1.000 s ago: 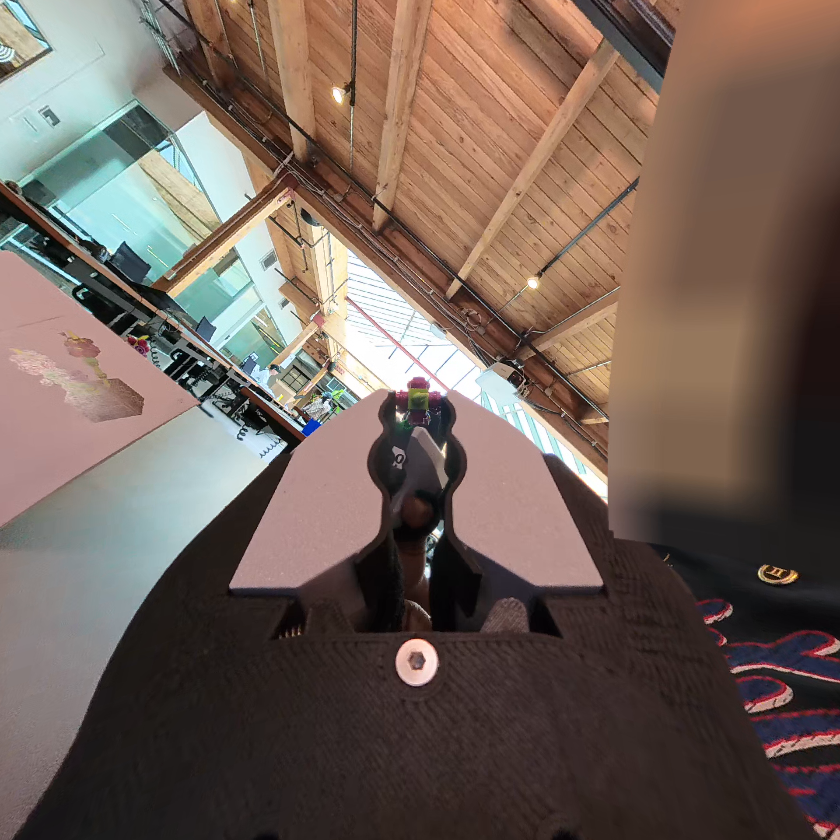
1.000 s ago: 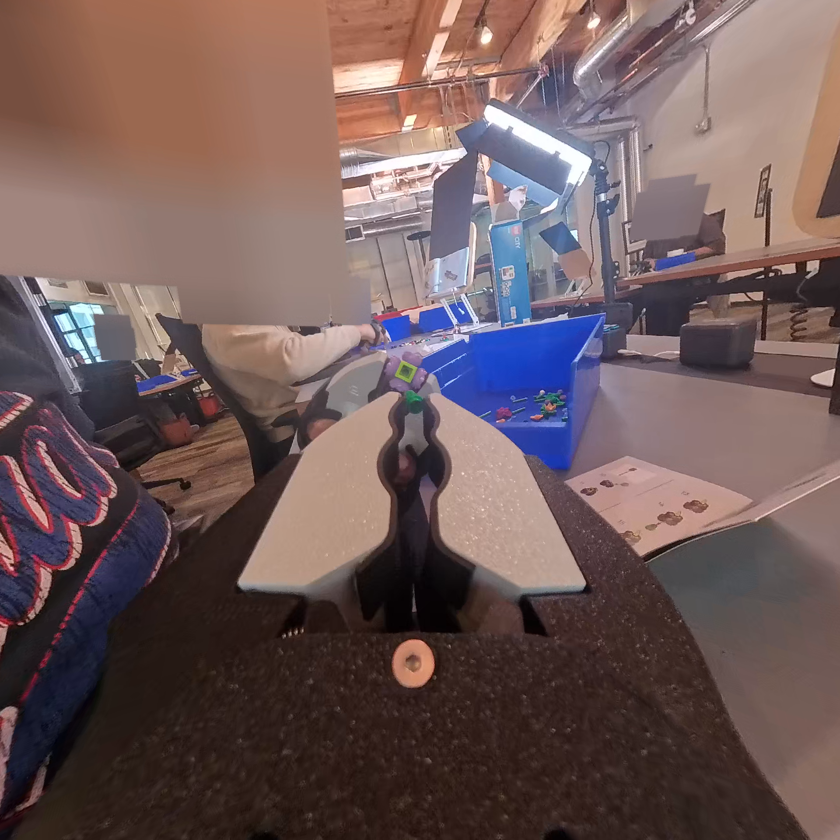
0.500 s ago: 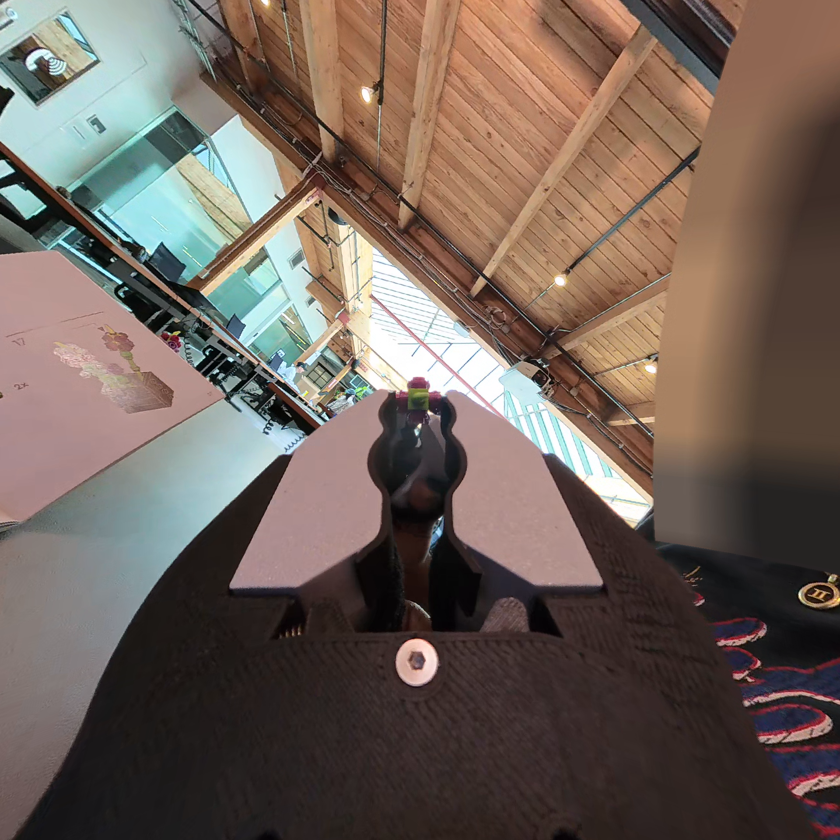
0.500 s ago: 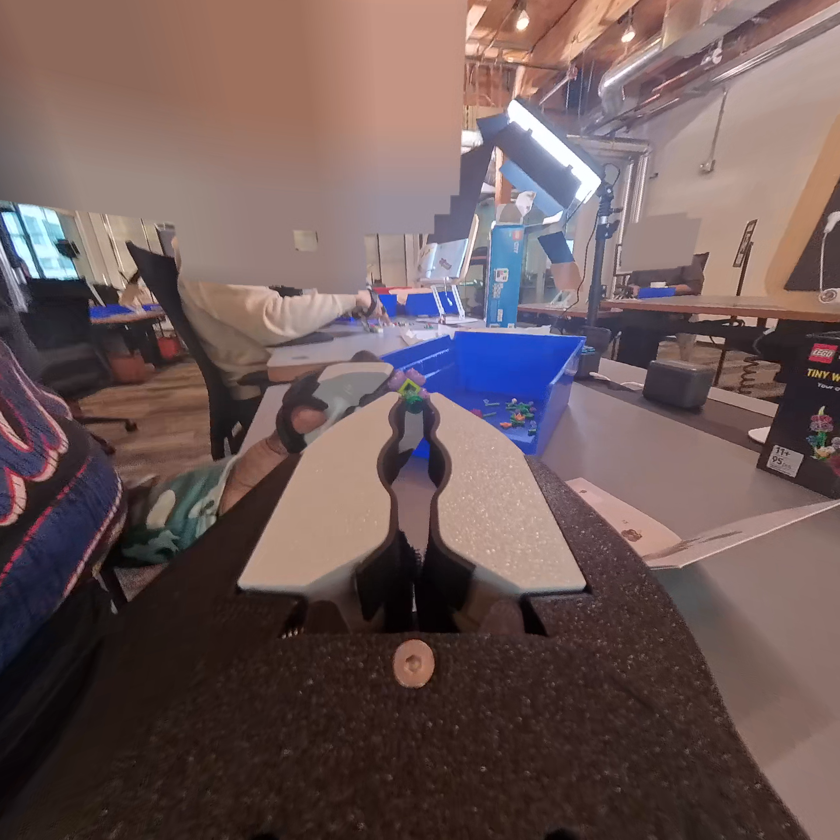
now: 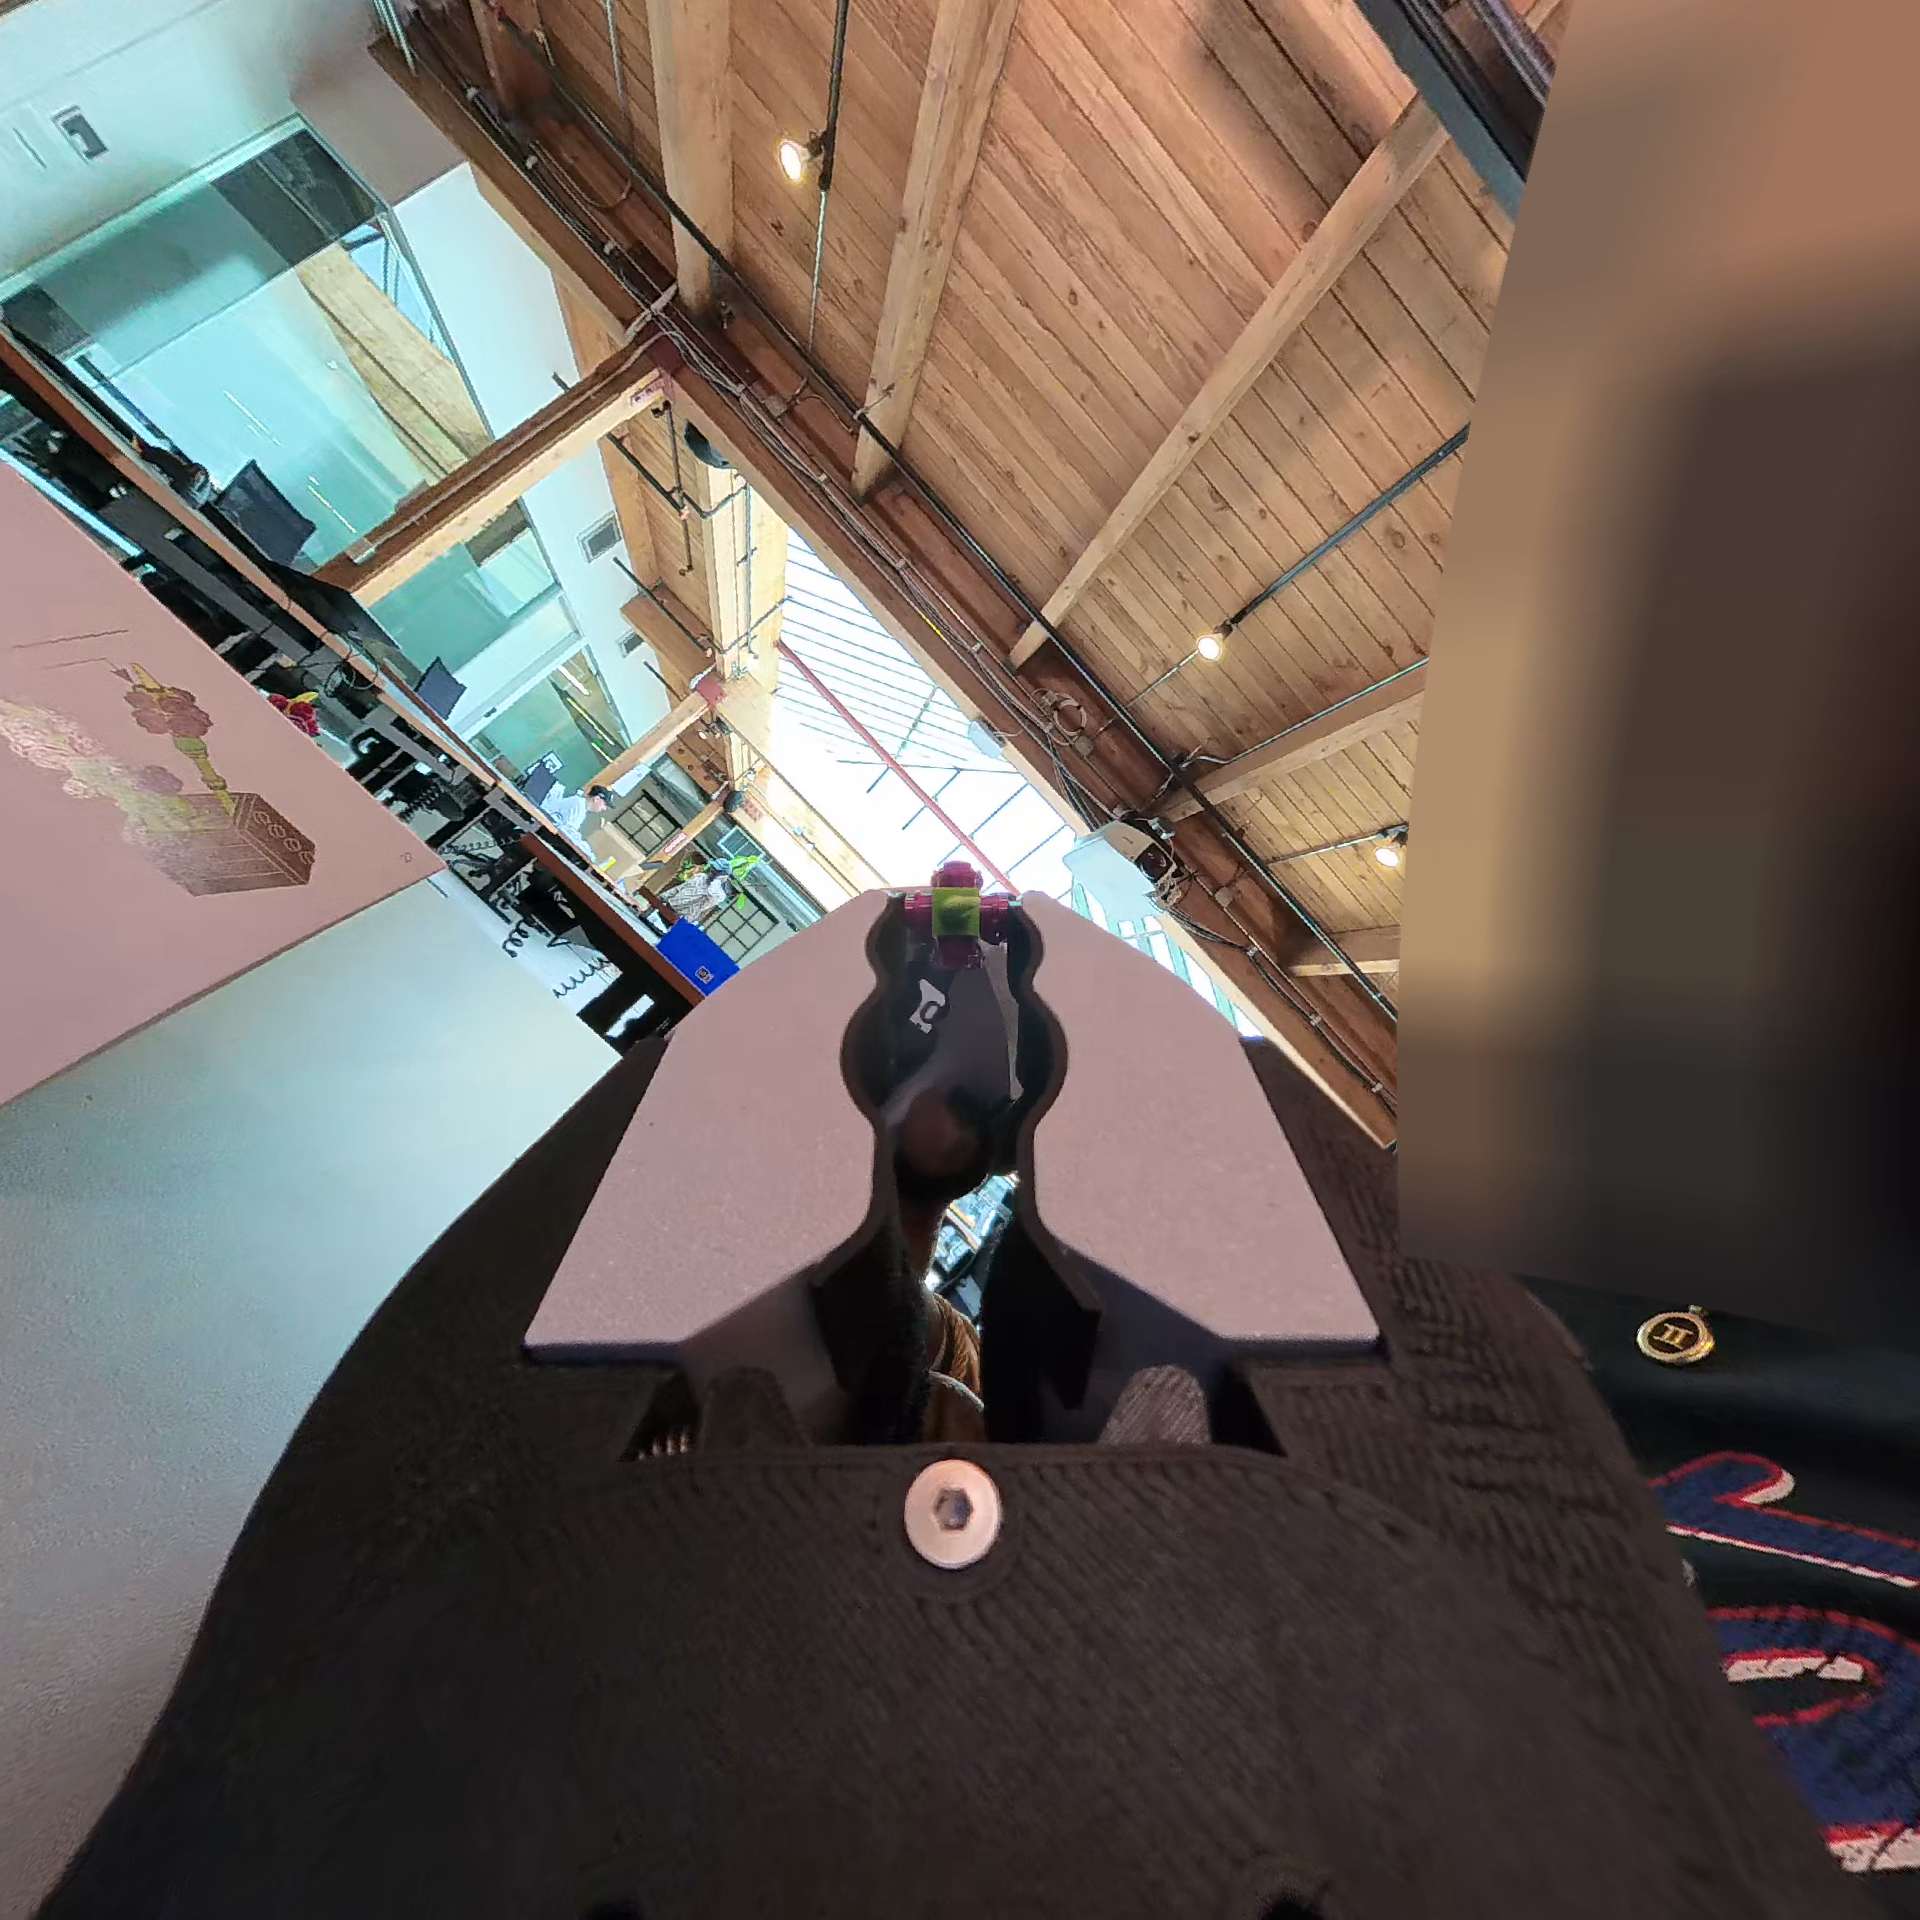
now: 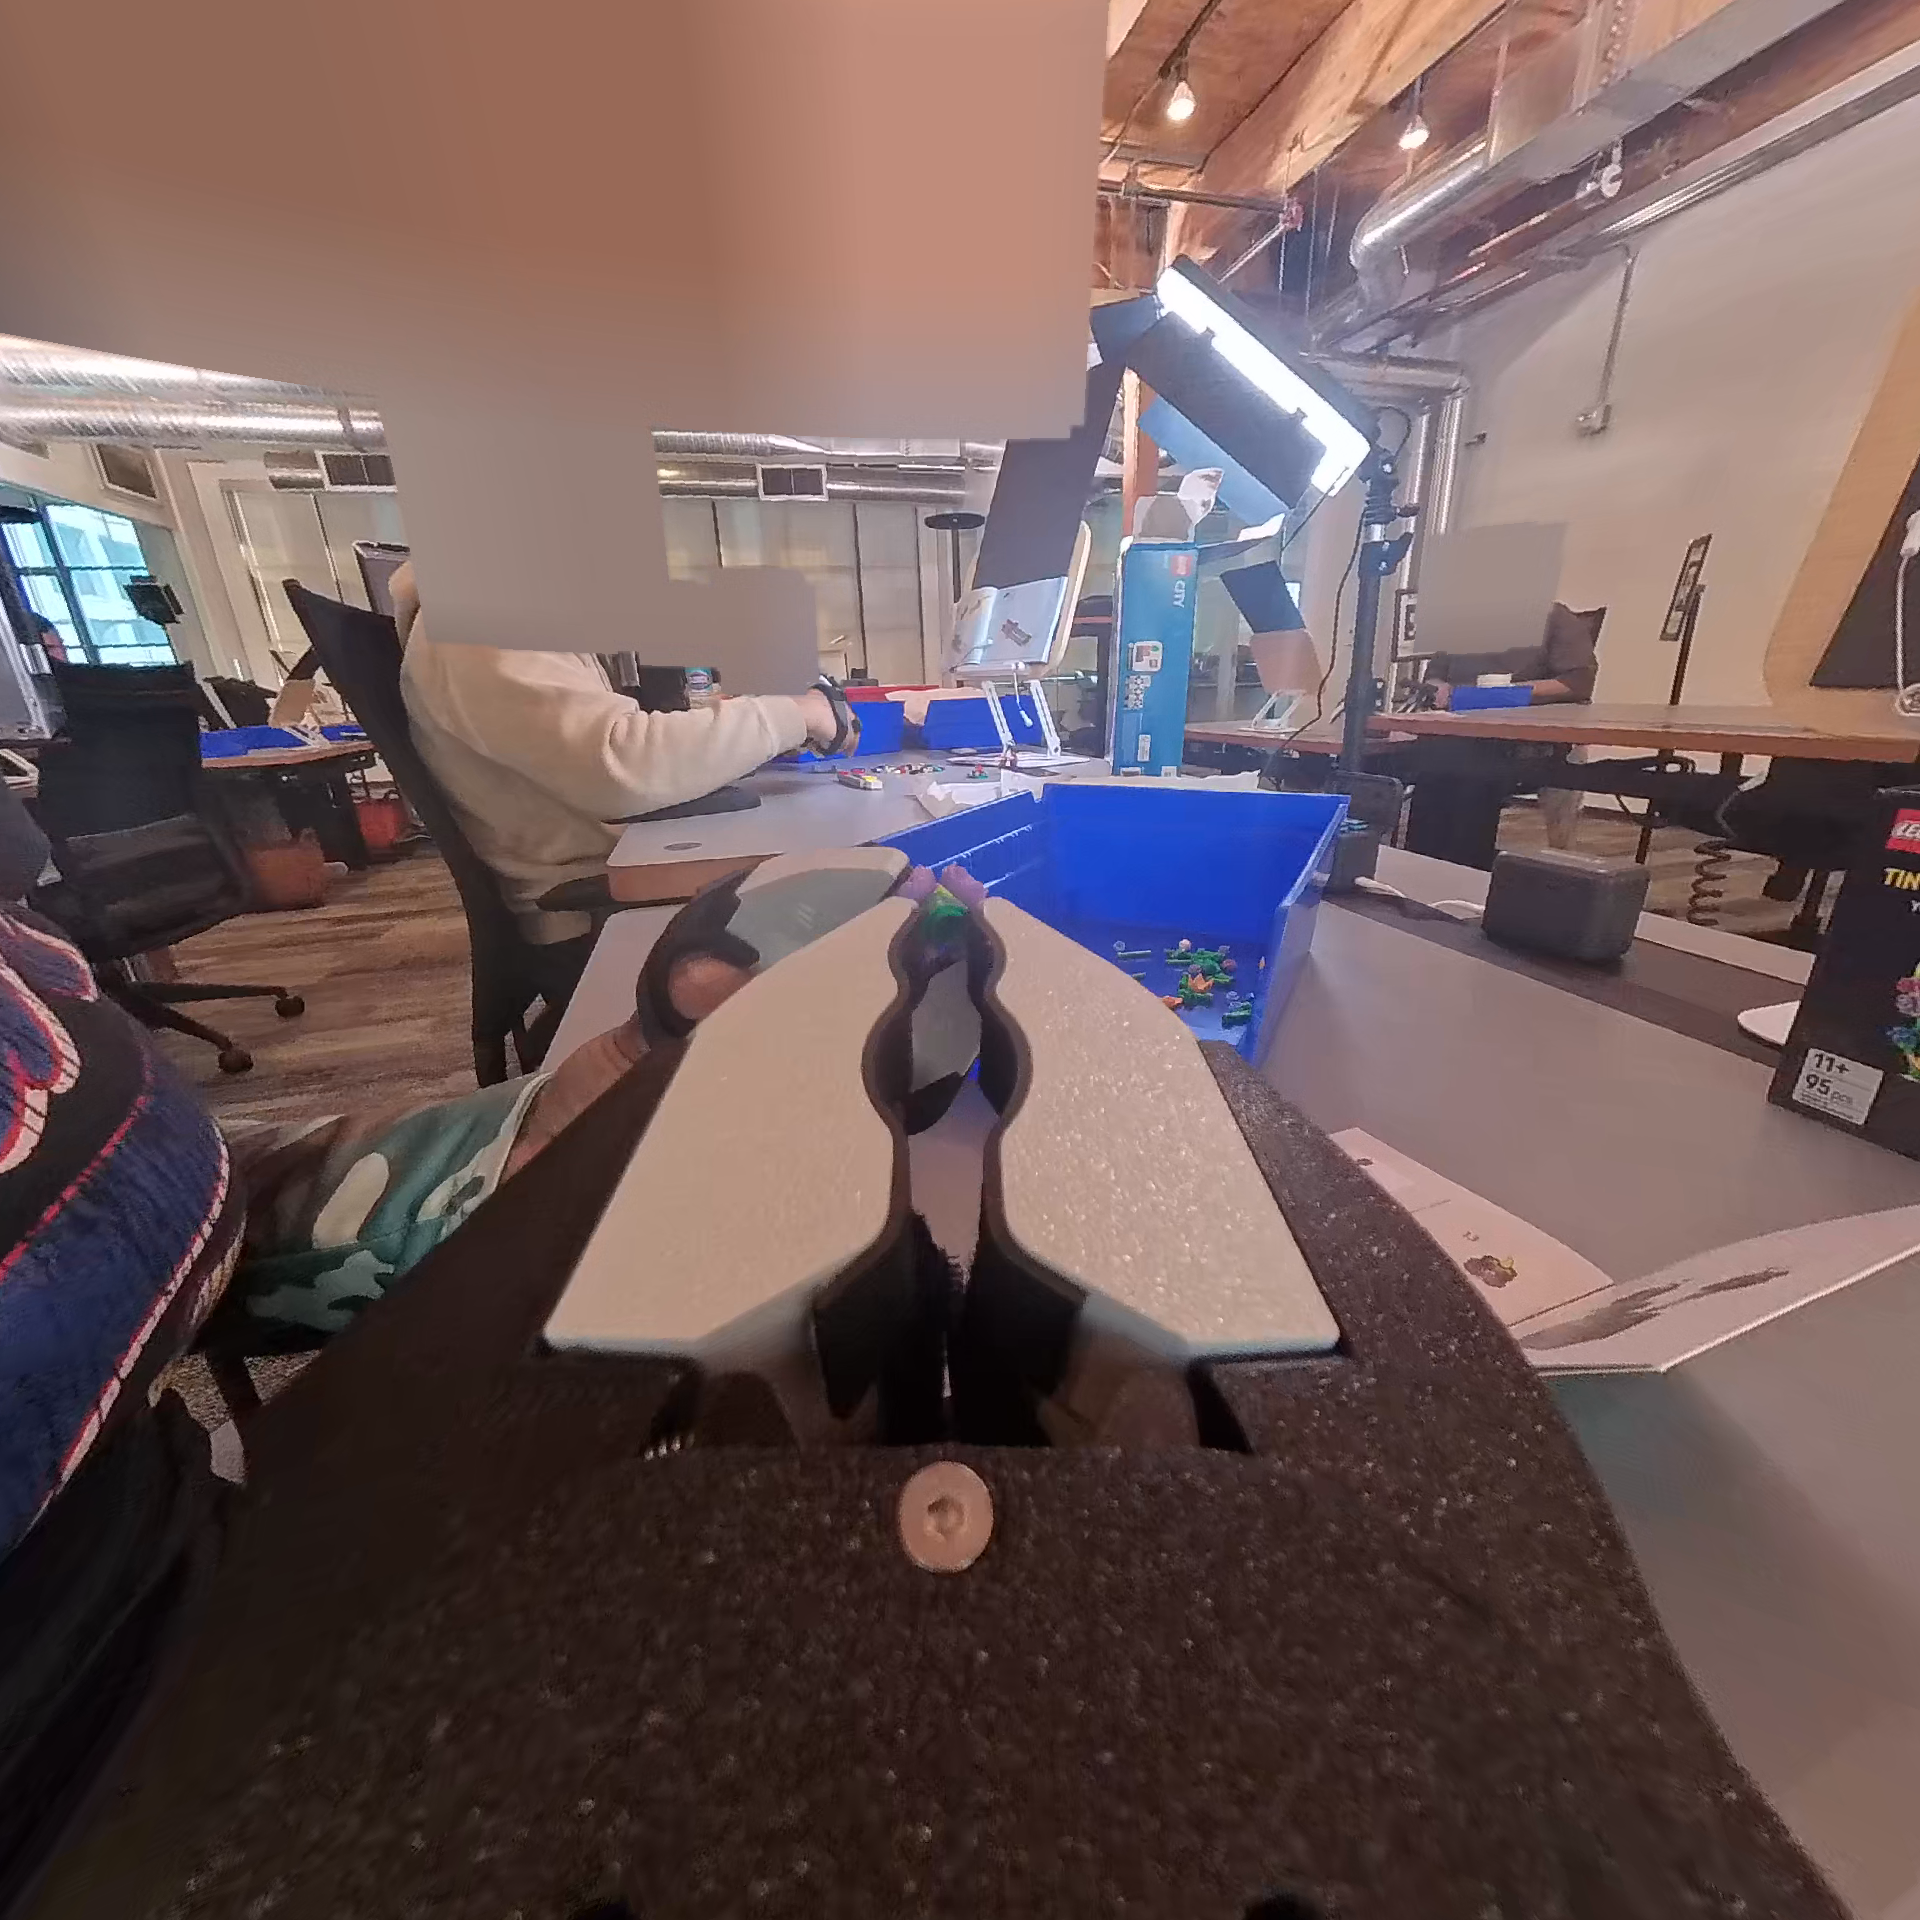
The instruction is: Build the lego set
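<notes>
Left gripper (image 5: 954, 914): tilted up toward the wooden ceiling; fingers clenched on a small magenta-and-lime lego flower piece (image 5: 956, 910) at their tips.
Right gripper (image 6: 943, 920): level over the grey surface (image 6: 1558, 1081); fingers drawn close together, tips at the same lego piece (image 6: 941, 902); whether they grasp it cannot be told.
Blue bin (image 6: 1174, 862): on the surface beyond the fingertips, loose lego parts (image 6: 1195, 966) inside.
Instruction booklet (image 6: 1579, 1283): open, right of the right gripper.
Black lego box (image 6: 1860, 987): upright at far right.

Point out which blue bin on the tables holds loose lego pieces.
The large blue bin just beyond the right gripper: small green pieces lie on its floor. The farther bins' contents aren't visible.
</notes>
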Demonstrator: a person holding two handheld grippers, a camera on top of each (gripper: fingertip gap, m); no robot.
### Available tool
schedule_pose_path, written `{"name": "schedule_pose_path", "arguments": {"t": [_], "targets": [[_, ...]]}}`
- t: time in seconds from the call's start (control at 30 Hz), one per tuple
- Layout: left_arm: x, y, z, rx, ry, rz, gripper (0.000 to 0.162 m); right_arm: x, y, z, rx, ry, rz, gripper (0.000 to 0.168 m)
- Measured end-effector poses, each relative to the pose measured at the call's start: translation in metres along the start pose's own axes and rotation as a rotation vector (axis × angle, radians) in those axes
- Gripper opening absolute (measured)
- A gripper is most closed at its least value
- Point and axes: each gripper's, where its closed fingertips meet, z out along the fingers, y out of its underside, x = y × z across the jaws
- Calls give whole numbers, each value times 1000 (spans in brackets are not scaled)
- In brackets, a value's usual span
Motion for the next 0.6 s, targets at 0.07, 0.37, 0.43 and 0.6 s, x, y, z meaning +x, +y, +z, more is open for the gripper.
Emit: {"name": "schedule_pose_path", "arguments": {"t": [0.07,0.37,0.43,0.6], "targets": [[0,1,0,-3,1,11,18,-1,0,-1,-16,4,-16,7],[-1,6,1,-31,-39,88,18,-1,3,-6,-173,26,-160,7],[0,8,2,-47,-44,101,18,-2,4,-8,-192,9,-163,7],[-3,12,3,-79,-56,88,18,-1,6,-12,-233,-22,-183,7]]}}
